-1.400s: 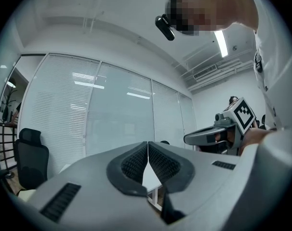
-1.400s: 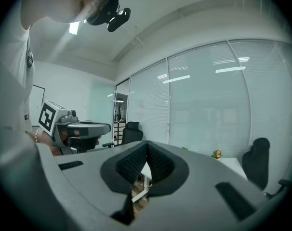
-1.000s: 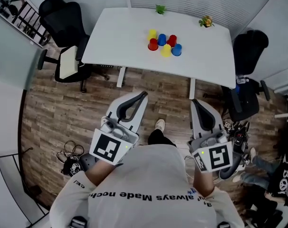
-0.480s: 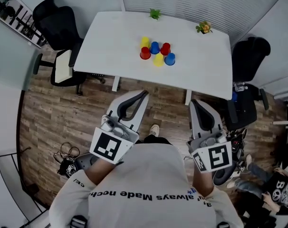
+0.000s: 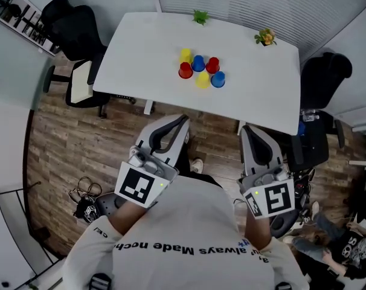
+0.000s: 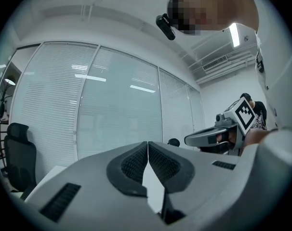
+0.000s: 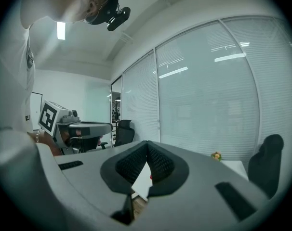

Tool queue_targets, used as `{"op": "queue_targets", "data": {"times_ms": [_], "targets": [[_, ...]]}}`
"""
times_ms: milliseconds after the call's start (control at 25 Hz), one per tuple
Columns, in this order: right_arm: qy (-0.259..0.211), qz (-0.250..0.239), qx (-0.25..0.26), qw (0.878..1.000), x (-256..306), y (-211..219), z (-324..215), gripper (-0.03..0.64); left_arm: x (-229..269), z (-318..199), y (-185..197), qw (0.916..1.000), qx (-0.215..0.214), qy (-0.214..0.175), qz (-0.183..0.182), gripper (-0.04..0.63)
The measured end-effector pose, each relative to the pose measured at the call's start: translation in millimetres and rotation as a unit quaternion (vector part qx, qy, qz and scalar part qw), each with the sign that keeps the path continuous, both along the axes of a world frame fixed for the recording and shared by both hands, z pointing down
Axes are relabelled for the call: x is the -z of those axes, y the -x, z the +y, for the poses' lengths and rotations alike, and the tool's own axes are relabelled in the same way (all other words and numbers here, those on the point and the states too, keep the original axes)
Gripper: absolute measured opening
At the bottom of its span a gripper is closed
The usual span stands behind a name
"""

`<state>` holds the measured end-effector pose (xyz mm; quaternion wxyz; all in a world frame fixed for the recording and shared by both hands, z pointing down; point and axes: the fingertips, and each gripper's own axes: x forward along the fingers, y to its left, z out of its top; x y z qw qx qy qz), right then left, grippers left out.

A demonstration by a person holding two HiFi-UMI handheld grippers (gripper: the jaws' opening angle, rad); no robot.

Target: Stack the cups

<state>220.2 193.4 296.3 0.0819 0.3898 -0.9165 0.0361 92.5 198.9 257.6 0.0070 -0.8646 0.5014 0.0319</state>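
Several small cups stand close together on the white table (image 5: 141, 59): a yellow cup (image 5: 186, 54), a blue cup (image 5: 198, 63) and a red cup (image 5: 213, 64) at the back, with further red, yellow and blue ones in front. My left gripper (image 5: 182, 121) and right gripper (image 5: 246, 130) are held side by side over the wooden floor, short of the table's near edge and far from the cups. Both are shut with nothing between the pads, as the left gripper (image 6: 147, 144) and right gripper (image 7: 147, 143) show in their own views.
Black office chairs stand at the table's left (image 5: 74, 26) and right (image 5: 325, 74). Two small plants (image 5: 200, 17) (image 5: 265, 37) sit at the table's far edge. Cables (image 5: 86, 192) lie on the floor at left. A person (image 5: 349, 249) is at lower right.
The table and cups have come nearer and lower in the head view as I walk toward them. Both grippers stay shut and hold the same place in the picture.
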Motion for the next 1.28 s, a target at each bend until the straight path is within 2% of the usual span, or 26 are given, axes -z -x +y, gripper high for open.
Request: {"op": "queue_targets", "data": {"times_ms": [480, 1280], "targets": [[-0.008, 0.016, 0.015, 1.0, 3, 37, -71, 0.008, 3, -77, 24, 0.9999, -0.01, -0.008, -0.004, 0.021], [-0.011, 0.025, -0.005, 1.0, 10, 124, -203, 0.008, 5, -213, 109, 0.9993, -0.037, -0.01, 0.004, 0.021]]}}
